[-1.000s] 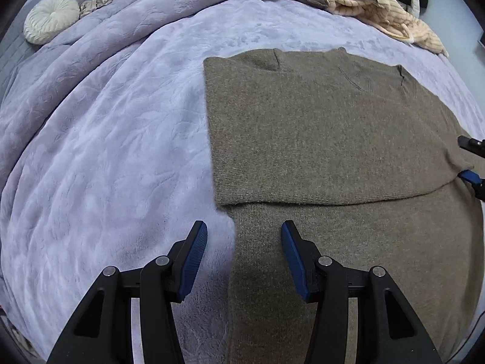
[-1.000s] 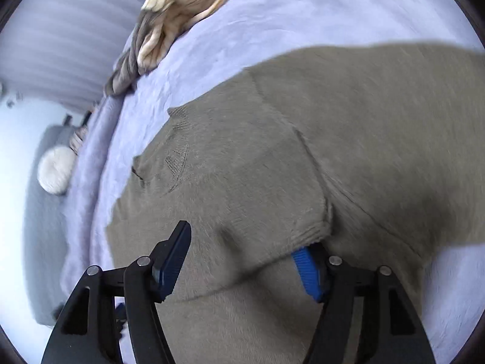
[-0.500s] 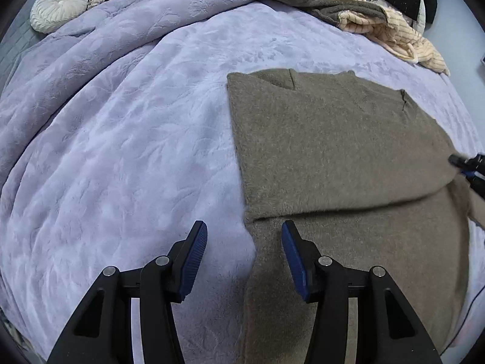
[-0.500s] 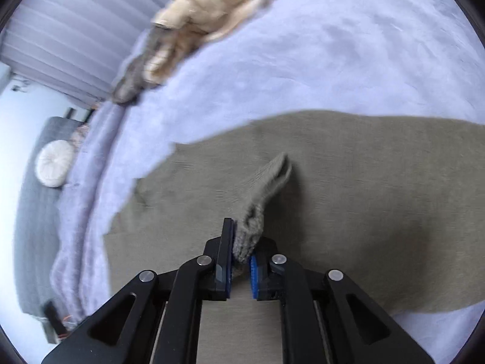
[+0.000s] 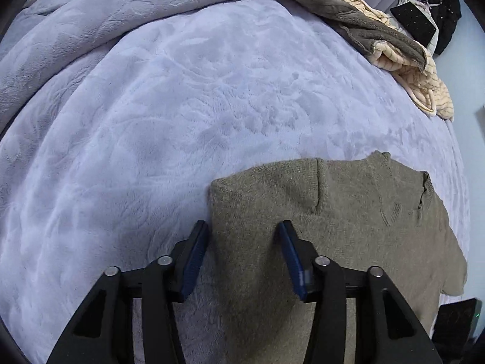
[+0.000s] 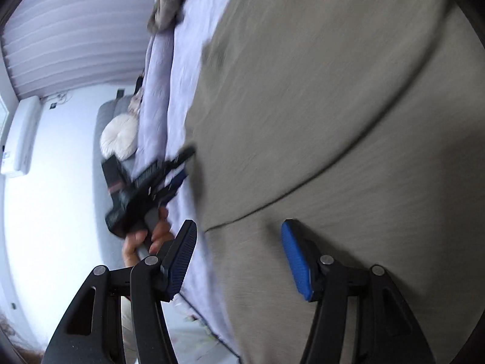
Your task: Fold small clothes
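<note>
An olive-brown knitted sweater (image 5: 348, 227) lies flat on the bed, with a sleeve folded across its body. My left gripper (image 5: 244, 257) points steeply down at the sweater's left edge near the shoulder. Its jaws are closing and straddle that edge, and the blue pads stand clear of the knit. The right wrist view is blurred by motion. There the sweater (image 6: 333, 121) fills the right side, crossed by a curved fold line. My right gripper (image 6: 239, 254) hovers over its near edge, jaws opening, with nothing between them. The left gripper (image 6: 182, 166) also appears there, held by a hand (image 6: 151, 236).
A lilac plush blanket (image 5: 182, 106) covers the bed. A heap of beige and grey clothes (image 5: 394, 45) lies at the far right edge, with black items (image 5: 439, 15) behind it. A round white cushion (image 6: 119, 136) sits on a grey sofa beside the bed.
The left gripper slid up the sweater's left edge towards the shoulder and its jaws narrowed. The right gripper, shut on the sleeve cuff half a second ago, has let go and swung aside.
</note>
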The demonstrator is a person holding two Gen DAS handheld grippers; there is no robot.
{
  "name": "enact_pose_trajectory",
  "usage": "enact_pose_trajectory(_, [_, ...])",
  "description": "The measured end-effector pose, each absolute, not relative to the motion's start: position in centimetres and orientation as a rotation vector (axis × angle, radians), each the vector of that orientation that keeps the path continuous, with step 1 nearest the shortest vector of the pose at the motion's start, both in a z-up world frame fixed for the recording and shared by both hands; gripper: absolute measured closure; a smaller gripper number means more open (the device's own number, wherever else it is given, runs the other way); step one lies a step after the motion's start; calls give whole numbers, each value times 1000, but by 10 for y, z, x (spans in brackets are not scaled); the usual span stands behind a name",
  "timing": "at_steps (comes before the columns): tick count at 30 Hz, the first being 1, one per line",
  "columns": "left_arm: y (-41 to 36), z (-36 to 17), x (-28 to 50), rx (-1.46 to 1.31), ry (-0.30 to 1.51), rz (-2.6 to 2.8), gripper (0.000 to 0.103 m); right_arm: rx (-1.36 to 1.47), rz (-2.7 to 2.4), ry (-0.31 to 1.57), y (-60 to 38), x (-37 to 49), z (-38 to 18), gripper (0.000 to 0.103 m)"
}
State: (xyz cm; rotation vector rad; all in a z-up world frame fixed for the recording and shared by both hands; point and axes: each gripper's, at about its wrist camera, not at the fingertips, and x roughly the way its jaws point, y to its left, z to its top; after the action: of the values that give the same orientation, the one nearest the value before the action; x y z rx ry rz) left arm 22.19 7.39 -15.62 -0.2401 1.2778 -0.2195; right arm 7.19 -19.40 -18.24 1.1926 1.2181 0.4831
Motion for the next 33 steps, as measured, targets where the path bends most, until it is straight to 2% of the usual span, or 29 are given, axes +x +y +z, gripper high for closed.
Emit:
enact_pose_trajectory(1, [72,-157,222,-235,1281,-242,85,1205,525,1231,-166,77,-188,41])
enact_pose_trajectory(3, [72,-155,223,-213,1274,-279,88,1196,569,1232,-126,89,-193,41])
enact_pose_trajectory(5, [74,-151,224,-208,1267,-315,90,1193,571,1227,-105,99,-196,48])
enact_pose_trajectory(6, [77,-148,225,-212,1264,-332,90,1204,573,1229,-97,105,-198,79])
enact_pose_trajectory(7, [79,-145,226,-214,1257,-346,90,1232,588,1239,-88,112,-200,97])
enact_pose_trajectory(9, [84,-141,228,-189,1236,-363,90,1252,629,1202,-78,121,-193,97])
enact_pose_trajectory(11, [92,-147,234,-161,1230,-352,90,1197,658,1197,-63,127,-188,97])
enact_pose_trajectory(15, [126,-159,236,-270,1241,-298,90,1100,582,1312,-51,123,-215,97])
enact_pose_trajectory(16, [130,-154,232,-264,1223,-275,90,1109,592,1312,-54,119,-213,92])
enact_pose_trajectory(17, [133,-146,226,-224,1199,-243,90,1070,599,1332,-57,114,-207,87])
enact_pose_trajectory(19, [136,-136,216,-173,1182,-233,90,959,598,1335,-77,98,-187,57])
enact_pose_trajectory(21, [141,-129,203,-186,1179,-238,90,886,514,1292,-111,84,-169,42])
enact_pose_trajectory(27, [127,-127,170,-233,1192,-229,90,1003,23,1100,-279,50,-157,42])
enact_pose_trajectory(30, [110,-127,153,-217,1191,-217,90,1150,-46,1035,-320,51,-167,42])
enact_pose_trajectory(31, [105,-126,147,-203,1191,-213,90,1193,-61,1025,-334,56,-170,52])
enact_pose_trajectory(32, [99,-125,140,-185,1190,-208,90,1194,-74,1031,-335,60,-172,68])
enact_pose_trajectory(33, [95,-123,132,-164,1188,-200,90,1174,-74,1041,-341,64,-169,96])
